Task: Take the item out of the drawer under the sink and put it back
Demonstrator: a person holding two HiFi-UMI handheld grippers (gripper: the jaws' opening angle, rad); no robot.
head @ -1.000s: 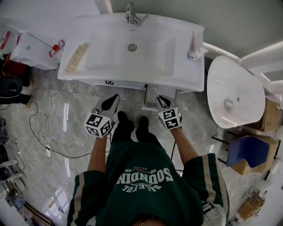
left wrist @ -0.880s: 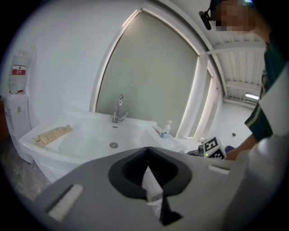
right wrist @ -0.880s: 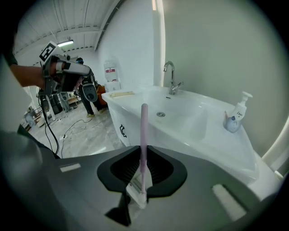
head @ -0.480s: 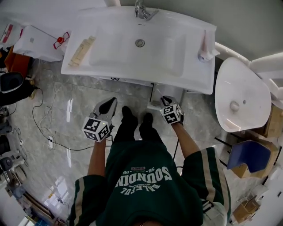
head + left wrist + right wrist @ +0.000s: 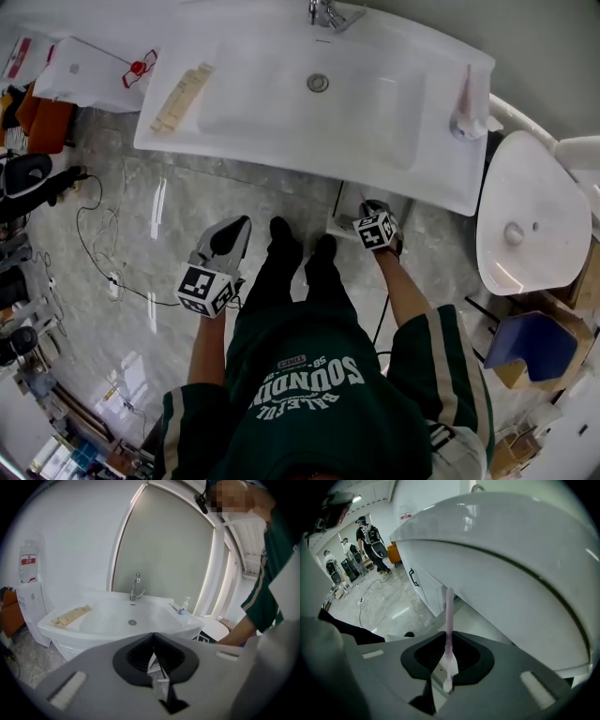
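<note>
My right gripper is shut on a thin pink stick-like item, which stands up out of the jaws toward the underside of the white sink. In the head view the right gripper is low, just over the open white drawer that juts out under the sink. My left gripper hangs over the floor in front of the sink, left of the person's feet. Its jaws meet in the left gripper view, with nothing between them.
A beige tube lies on the sink's left side and a soap dispenser stands at its right, behind the faucet. A toilet stands to the right. Cables trail across the marble floor at left. People stand far back.
My right gripper has sunk with the pink item from sink-front height down to the open drawer. The left gripper has shifted only a little.
</note>
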